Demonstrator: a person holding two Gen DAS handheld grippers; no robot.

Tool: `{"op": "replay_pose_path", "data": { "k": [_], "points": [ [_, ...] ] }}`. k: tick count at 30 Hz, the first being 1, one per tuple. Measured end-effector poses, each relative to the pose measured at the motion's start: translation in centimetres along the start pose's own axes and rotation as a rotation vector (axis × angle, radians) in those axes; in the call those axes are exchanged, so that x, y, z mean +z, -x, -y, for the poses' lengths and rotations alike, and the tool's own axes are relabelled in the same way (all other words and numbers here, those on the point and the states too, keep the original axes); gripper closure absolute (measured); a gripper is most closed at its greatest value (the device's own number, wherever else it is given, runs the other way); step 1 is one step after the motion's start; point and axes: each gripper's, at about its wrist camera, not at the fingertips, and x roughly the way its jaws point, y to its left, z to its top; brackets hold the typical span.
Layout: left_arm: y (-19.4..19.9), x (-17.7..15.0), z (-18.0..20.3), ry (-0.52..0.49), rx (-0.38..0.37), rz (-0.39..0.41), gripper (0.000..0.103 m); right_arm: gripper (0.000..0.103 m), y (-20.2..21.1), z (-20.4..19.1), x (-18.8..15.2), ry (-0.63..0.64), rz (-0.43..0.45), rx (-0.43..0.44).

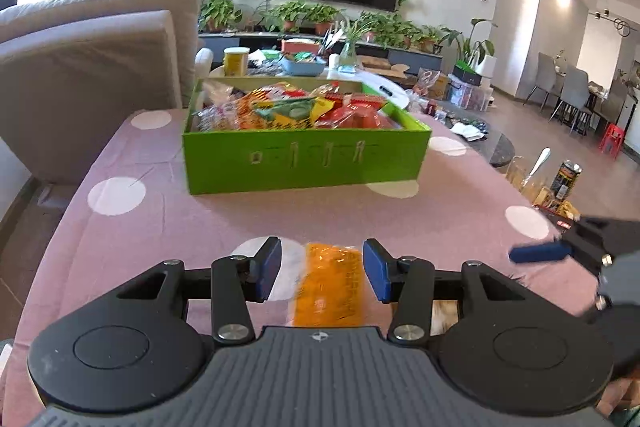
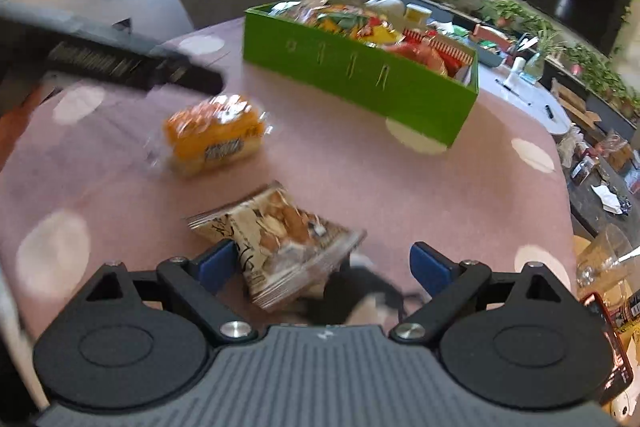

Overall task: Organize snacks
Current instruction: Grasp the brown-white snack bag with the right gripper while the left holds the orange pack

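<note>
A: We start with the surface (image 1: pixel 240 223), covered in a pink cloth with white dots. What do we have at its far side?

B: We see the green box (image 1: pixel 304 159) there, heaped with bright snack packs. In the right wrist view the same box (image 2: pixel 360 75) stands well apart from the two loose packs nearer to us.

A: And those packs?

B: We count an orange pack (image 2: pixel 214 139) lying flat on the cloth, and a beige pack (image 2: pixel 276 243) with nuts pictured on it, closer to the right gripper.

A: How does our left gripper (image 1: pixel 323 269) stand?

B: We find it spread wide, its blue pads on either side of the orange pack (image 1: pixel 330 285), neither one touching it. The pack lies on the cloth below and between them.

A: And our right gripper (image 2: pixel 326 267)?

B: We see that one spread too. The beige pack sits between its fingers, up against the left pad, well apart from the right one. Nothing is pinched.

A: What is the dark blur beside that pack?

B: We cannot tell; it is too smeared.
</note>
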Motion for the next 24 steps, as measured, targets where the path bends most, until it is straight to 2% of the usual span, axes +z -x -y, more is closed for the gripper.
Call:
{"op": "replay_pose_path", "data": {
  "k": [11, 16, 19, 22, 24],
  "points": [
    [-1.7, -1.4, -0.3, -0.032, -0.009, -0.072, 0.044, 0.013, -2.5, -0.3, 1.6, 0.039, -0.02, 0.007],
    [-2.2, -1.4, -0.4, -0.02, -0.017, -0.075, 0.043, 0.013, -2.7, -0.3, 1.4, 0.002, -0.036, 0.011],
    [-2.3, -1.4, -0.2, -0.024, -0.029, -0.077, 0.042, 0.016, -2.6, -0.3, 1.3, -0.024, -0.041, 0.013],
    [-2.7, -1.3, 0.3, -0.042, -0.037, -0.085, 0.042, 0.017, -2.3, -0.2, 1.3, -0.051, -0.034, 0.054],
    [-3.4, -1.5, 0.5, -0.053, -0.045, -0.1, 0.042, 0.022, -2.1, -0.2, 1.5, -0.076, -0.039, 0.05]
  ]
}}
